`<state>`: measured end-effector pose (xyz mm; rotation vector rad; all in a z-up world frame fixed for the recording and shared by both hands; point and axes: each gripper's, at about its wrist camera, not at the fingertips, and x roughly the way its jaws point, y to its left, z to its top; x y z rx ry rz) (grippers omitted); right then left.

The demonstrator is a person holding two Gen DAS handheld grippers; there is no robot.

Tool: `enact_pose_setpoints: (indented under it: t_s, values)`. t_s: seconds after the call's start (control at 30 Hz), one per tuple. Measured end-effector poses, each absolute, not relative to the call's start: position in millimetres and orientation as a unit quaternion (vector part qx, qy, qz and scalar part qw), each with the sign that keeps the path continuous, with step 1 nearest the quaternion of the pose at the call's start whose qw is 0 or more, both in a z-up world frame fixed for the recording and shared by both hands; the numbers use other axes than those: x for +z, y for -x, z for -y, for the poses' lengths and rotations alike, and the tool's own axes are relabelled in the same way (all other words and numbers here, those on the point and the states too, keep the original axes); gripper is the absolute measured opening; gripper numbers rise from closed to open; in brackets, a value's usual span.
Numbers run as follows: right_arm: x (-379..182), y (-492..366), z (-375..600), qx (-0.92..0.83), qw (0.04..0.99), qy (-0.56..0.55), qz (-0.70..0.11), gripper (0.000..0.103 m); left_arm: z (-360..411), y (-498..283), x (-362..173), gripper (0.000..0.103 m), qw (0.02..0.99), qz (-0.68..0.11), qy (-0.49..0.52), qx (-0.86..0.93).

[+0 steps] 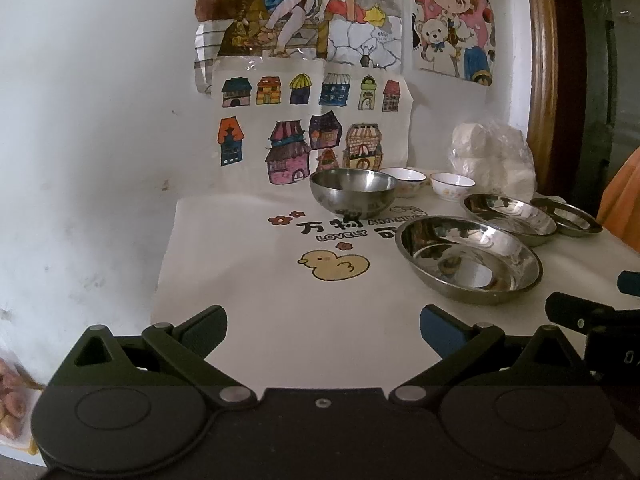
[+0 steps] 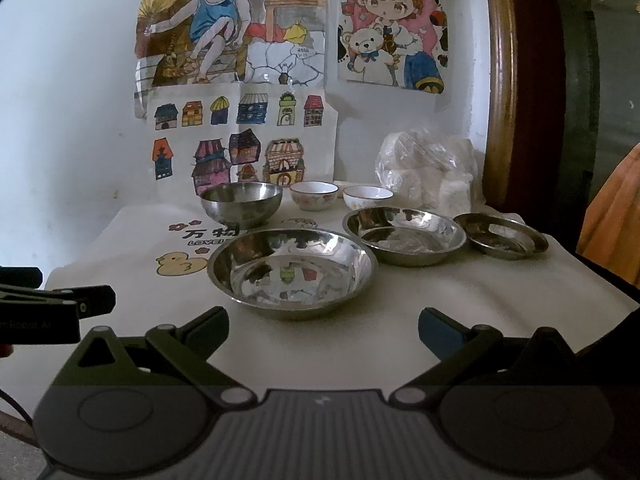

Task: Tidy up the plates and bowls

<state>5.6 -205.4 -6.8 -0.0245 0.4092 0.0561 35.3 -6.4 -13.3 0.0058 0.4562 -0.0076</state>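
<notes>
— Claws, both?

— My left claw point(image 1: 323, 330) hangs over the near edge of the worktop point(image 1: 256, 320), fingers spread wide, nothing between them. My right claw point(image 2: 323, 330) the same: fingers apart, empty, facing the big steel plate point(image 2: 292, 270).

— Where do the dishes sit?

— All on the white printed cloth point(image 2: 440, 292). Big steel plate nearest me, towards the middle. Behind it to the right, a medium steel plate point(image 2: 404, 236), and a small steel plate point(image 2: 502, 236) just beside that, near the right edge. The deep steel bowl point(image 2: 241, 204) stands behind the big plate, left of centre. Two white china bowls point(image 2: 314, 195) sit side by side at the back edge (flower pattern on the sides, too small to read).

— Anything else?

— A clear plastic bag point(image 2: 428, 168) of white things in the far right corner, coloured drawings point(image 2: 240, 140) on the wall behind.
</notes>
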Motion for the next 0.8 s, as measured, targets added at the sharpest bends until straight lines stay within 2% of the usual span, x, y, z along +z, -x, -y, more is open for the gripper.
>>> enact_pose_setpoints:
  t_s: [0.8]
  values:
    - [12,-54,202,0.049,0.978,0.037,-0.201,0.103,4,-90,7,0.102,0.973,-0.229,-0.019,0.004]
